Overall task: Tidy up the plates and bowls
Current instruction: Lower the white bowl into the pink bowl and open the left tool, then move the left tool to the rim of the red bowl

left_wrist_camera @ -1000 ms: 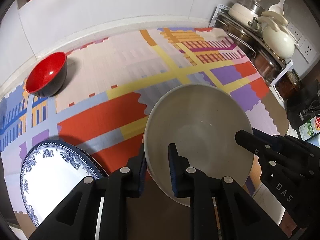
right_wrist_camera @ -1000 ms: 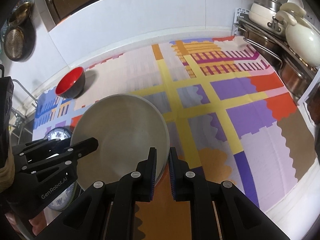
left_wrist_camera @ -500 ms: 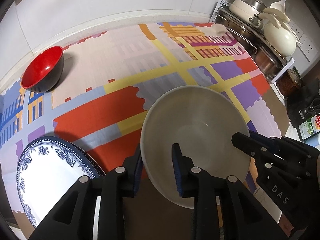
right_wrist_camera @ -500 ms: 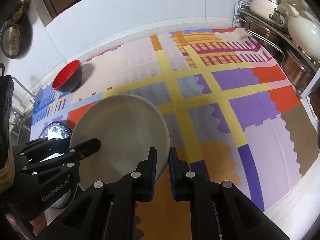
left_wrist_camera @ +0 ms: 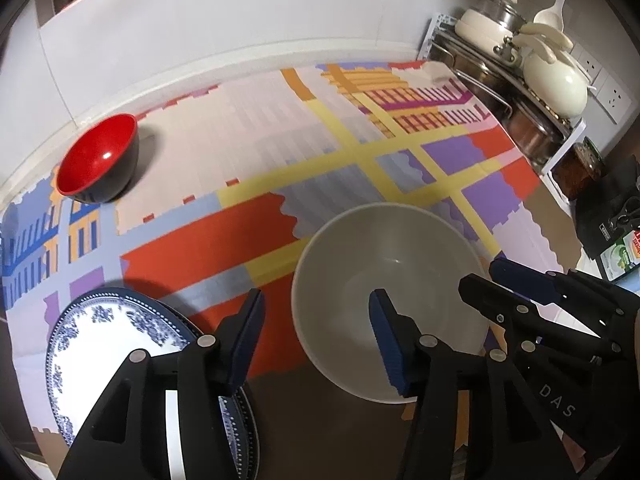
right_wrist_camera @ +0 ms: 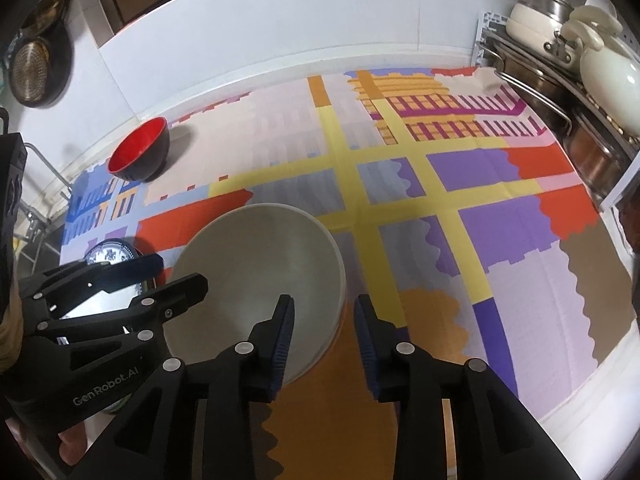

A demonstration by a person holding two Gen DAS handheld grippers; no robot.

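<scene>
A large white bowl (left_wrist_camera: 390,300) sits on the patterned mat; it also shows in the right wrist view (right_wrist_camera: 260,276). My left gripper (left_wrist_camera: 316,320) is open, its jaws straddling the bowl's left rim without gripping. My right gripper (right_wrist_camera: 324,320) is open, its jaws straddling the bowl's right rim. A blue-and-white plate (left_wrist_camera: 116,348) lies at the near left, next to my left finger; it also shows in the right wrist view (right_wrist_camera: 108,254). A red bowl with a black outside (left_wrist_camera: 98,160) stands at the far left near the wall, also in the right wrist view (right_wrist_camera: 140,154).
A colourful patterned mat (left_wrist_camera: 360,152) covers the counter. A rack with pots and a cream lidded pot (left_wrist_camera: 552,84) stands at the right. A white wall runs along the back. A pan (right_wrist_camera: 34,68) hangs at the far left. The counter edge is at the near right (right_wrist_camera: 592,396).
Both grippers were shut on the white bowl's rim and have opened, letting it go. The bowl now rests on the mat.
</scene>
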